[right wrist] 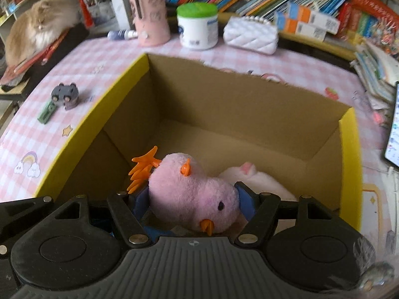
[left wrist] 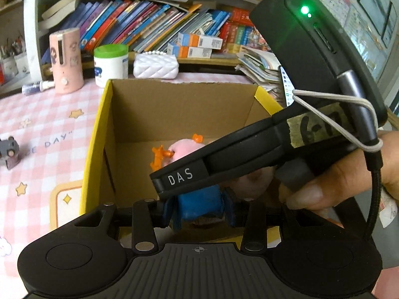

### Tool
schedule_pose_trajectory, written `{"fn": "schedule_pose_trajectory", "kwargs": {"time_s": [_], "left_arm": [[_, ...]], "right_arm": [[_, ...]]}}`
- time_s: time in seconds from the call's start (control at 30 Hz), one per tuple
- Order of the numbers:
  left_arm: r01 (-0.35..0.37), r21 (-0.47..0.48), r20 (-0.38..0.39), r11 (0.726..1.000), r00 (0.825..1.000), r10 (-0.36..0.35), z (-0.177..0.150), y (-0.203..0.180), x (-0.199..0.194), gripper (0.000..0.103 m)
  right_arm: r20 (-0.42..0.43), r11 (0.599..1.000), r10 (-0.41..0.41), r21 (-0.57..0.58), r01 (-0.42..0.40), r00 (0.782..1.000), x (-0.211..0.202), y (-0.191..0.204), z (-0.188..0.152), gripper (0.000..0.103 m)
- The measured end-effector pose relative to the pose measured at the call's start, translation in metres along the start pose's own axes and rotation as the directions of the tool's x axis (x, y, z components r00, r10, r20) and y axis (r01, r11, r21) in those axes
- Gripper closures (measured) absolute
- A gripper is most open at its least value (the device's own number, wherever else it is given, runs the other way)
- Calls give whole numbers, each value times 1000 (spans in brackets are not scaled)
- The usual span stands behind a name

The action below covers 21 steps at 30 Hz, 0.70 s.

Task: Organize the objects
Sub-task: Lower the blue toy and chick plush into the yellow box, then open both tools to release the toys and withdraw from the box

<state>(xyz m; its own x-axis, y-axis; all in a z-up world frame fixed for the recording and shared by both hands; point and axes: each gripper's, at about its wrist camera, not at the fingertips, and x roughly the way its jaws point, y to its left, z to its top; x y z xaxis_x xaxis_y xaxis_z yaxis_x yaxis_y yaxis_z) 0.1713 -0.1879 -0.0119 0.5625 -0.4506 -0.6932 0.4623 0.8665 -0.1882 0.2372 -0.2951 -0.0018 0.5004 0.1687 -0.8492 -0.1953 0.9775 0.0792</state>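
An open cardboard box point(right wrist: 84, 124) with yellow outer walls stands on the pink checked tablecloth. My right gripper point(right wrist: 193, 199) is shut on a pink plush chick point(right wrist: 192, 194) with orange feet and beak, held low inside the box. A white plush toy point(right wrist: 259, 179) lies on the box floor beside it. In the left wrist view my left gripper point(left wrist: 199, 206) is shut on a blue-bodied toy point(left wrist: 199, 203) at the box's near edge point(left wrist: 94, 149). The right gripper's black housing point(left wrist: 249, 149), held by a hand point(left wrist: 336, 182), crosses in front and hides most of the chick point(left wrist: 182, 149).
A grey mouse toy point(right wrist: 65, 96) and a green clip point(right wrist: 46, 113) lie left of the box. Behind it stand a pink cylinder point(right wrist: 150, 12), a green-lidded white jar point(right wrist: 198, 26) and a white quilted purse point(right wrist: 250, 35). A cat point(right wrist: 37, 25) rests far left. Books fill the back shelf.
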Motion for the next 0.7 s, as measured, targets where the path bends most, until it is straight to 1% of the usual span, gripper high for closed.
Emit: {"fn": "schedule_pose_trajectory", "kwargs": {"time_s": [0.1,0.27,0.4,0.5,0.57,0.63,0.7], "left_arm": [[-9,-1,1,1000,1000,9,0,-1,0,63],[-19,0,-2,1000,1000,19,0,-1,0,61],[-33,19,10,999,999,33,-1,-2,-4,57],[-39,36,31,999,999,38,-2,-5,-11,53],[-34,51,45,998,998,32,-3,-7,-16,45],[-50,66,68,997,997,46,-5,-10,-22,35],[-51,75,90,996,995,44,-7,-11,-30,35]], "right_arm": [[-26,1000,23,0,-23,999,7,-2,1,34],[-39,999,37,-1,-37,999,9,-3,5,34],[-20,999,43,0,-43,999,5,-3,1,32],[10,998,55,37,-56,998,-1,-6,-2,31],[28,994,77,72,-79,997,-7,-9,-4,29],[52,992,81,95,-85,995,-16,-10,-6,29],[81,991,72,109,-81,994,-27,-9,-10,28]]}}
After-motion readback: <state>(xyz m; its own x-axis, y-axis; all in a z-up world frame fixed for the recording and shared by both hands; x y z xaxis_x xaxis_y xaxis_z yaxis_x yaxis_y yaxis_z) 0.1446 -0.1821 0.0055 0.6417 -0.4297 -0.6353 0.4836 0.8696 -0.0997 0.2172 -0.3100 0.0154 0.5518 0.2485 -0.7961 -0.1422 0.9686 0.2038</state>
